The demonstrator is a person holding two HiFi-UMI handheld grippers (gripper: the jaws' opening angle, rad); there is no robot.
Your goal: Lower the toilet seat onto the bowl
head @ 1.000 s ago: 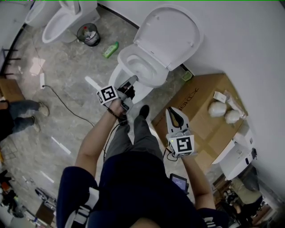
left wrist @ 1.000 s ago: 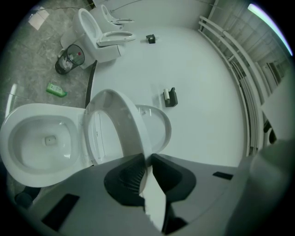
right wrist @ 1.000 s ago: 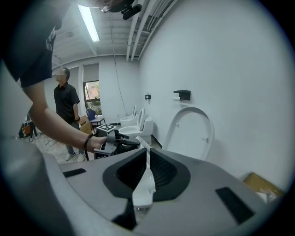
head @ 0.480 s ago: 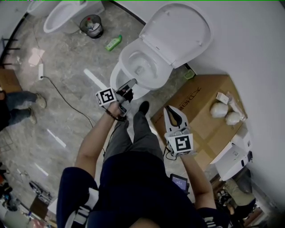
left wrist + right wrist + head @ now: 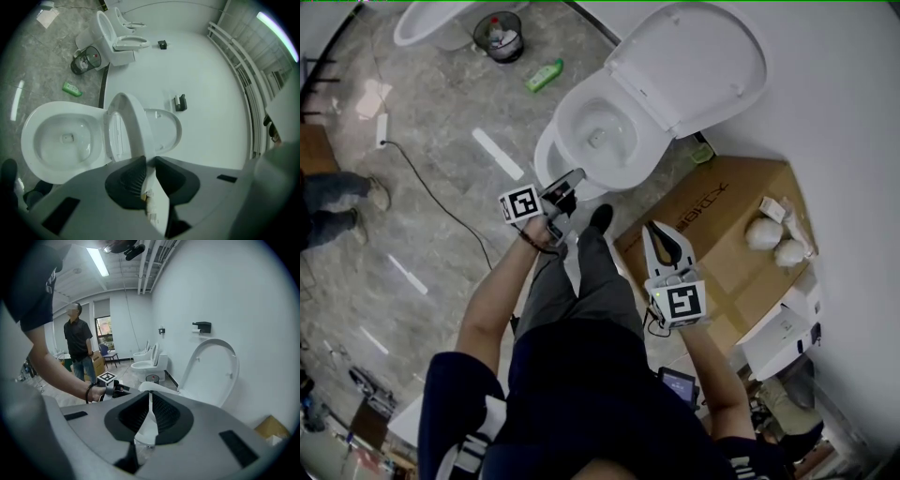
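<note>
**At the bowl's back edge: seat upright, both grippers short of it**

*Head view.* The seat [image 5: 689, 61] stands raised at the back edge of the bowl [image 5: 595, 141], against the wall, and is not yet lowered. The left gripper [image 5: 572, 176] hovers just off the bowl's front rim, apart from the seat. The right gripper [image 5: 657, 230] hangs over the floor between the person's leg and a box [image 5: 727, 211], well apart from the toilet.

*Left gripper view.* The seat [image 5: 131, 124] shows edge-on straight beyond the left gripper [image 5: 149, 160]. Its jaws stand a narrow slit apart and grasp nothing. The bowl [image 5: 65, 140] lies open at the left.

*Right gripper view.* The right gripper [image 5: 150, 393] has its jaws clenched together and empty. The seat [image 5: 213, 369] is upright to the right, and the left gripper [image 5: 119, 389] is ahead near the bowl.

*Hazards (judged).*
- The left gripper's slit looks too narrow to take the seat's edge, so a grip may fail unless the jaws open wider.
- A mere nudge on smooth plastic could tip the seat past balance and let it slam onto the bowl.
- The tips could also slide off the rounded rim.
- If a lid rests behind the seat, it may come down too.
</note>
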